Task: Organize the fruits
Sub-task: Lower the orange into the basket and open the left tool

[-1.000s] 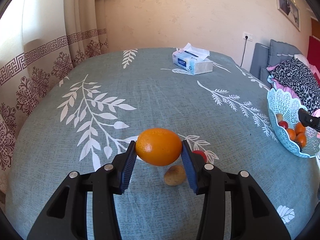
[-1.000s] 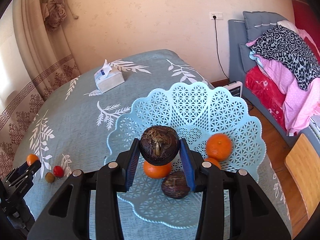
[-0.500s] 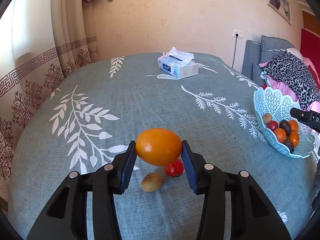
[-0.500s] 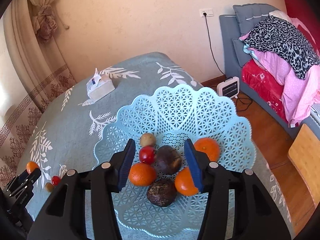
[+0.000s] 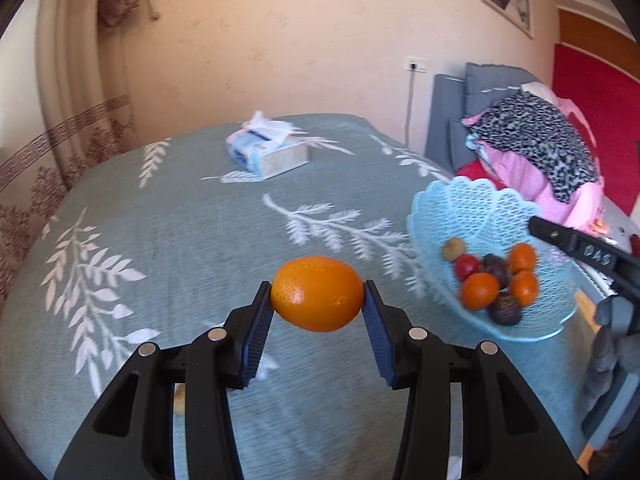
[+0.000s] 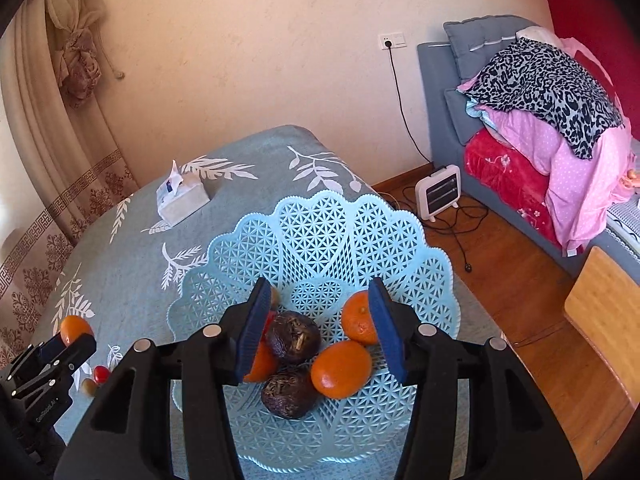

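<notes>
A large orange [image 5: 318,299] hangs above the teal tablecloth with my left gripper [image 5: 318,314] shut on it, left of the light-blue lattice basket [image 5: 460,196]. That basket [image 6: 320,216] holds several fruits: a dark wrinkled fruit [image 6: 293,336], a second dark one [image 6: 290,396] and oranges [image 6: 341,369]. My right gripper [image 6: 320,320] hovers open over the basket, with nothing pressed between its pads. In the right wrist view the left gripper [image 6: 68,340] shows at the far left with its orange [image 6: 74,328]. A small red fruit [image 6: 101,373] and a brown one [image 6: 89,387] lie on the cloth below it.
A tissue box [image 5: 268,152] stands at the back of the table. The basket sits near the table's right edge. Beyond that edge are a wooden floor, a small white heater [image 6: 438,192], a bed piled with clothes [image 6: 552,92] and a wooden chair [image 6: 600,308].
My right gripper let the dark fruit go into the basket and now stands open. My left gripper carried the orange rightward, closer to the basket; the small fruits on the cloth slid out of its view.
</notes>
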The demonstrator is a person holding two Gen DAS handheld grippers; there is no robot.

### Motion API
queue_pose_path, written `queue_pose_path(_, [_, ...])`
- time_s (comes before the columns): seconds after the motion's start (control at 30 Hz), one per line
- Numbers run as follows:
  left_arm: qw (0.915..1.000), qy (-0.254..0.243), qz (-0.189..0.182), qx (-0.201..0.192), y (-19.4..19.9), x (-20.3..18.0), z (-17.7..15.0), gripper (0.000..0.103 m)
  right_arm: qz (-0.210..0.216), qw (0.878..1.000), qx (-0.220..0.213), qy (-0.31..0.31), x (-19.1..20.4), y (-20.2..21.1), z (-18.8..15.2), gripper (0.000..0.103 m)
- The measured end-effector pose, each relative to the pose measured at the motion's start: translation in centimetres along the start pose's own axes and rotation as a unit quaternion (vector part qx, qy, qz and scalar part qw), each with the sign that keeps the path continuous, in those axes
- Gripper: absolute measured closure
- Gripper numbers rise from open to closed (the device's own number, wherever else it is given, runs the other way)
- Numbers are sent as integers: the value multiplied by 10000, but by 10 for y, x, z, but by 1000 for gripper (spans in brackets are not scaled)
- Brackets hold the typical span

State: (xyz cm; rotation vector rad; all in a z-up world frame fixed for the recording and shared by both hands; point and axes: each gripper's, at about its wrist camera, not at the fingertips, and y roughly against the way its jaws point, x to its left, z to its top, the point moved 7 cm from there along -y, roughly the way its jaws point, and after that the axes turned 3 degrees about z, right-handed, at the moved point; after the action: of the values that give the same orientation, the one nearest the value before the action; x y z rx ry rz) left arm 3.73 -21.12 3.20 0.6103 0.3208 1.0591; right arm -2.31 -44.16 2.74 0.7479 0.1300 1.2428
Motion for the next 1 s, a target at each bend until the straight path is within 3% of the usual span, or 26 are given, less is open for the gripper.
queue_pose_path(0.2, [9983,-66,-570,117,-19,-39,10,58,61,9999,97,-62,-3,-4,-3,51])
queue_pose_path(0.67, [9947,-466,-908,124,-37,-98,21,57,31,9996,46,-264,-16,-3,0,51])
queue_pose_path(0.7, [9945,-479,-918,160,-39,-99,21,53,35,9996,48,-264,-16,-3,0,51])
queue_pose_path(0.73, [9946,-477,-905,157,-39,-98,20,38,35,9996,47,-264,-16,-3,0,51])
queue_pose_path(0.77, [9950,-460,-877,117,-38,-98,20,32,26,9996,38,-264,-16,-3,0,51])
queue_pose_path(1.0, [9959,-337,-831,100,-33,-83,19,30,-4,9996,43,-272,-16,-4,-1,51])
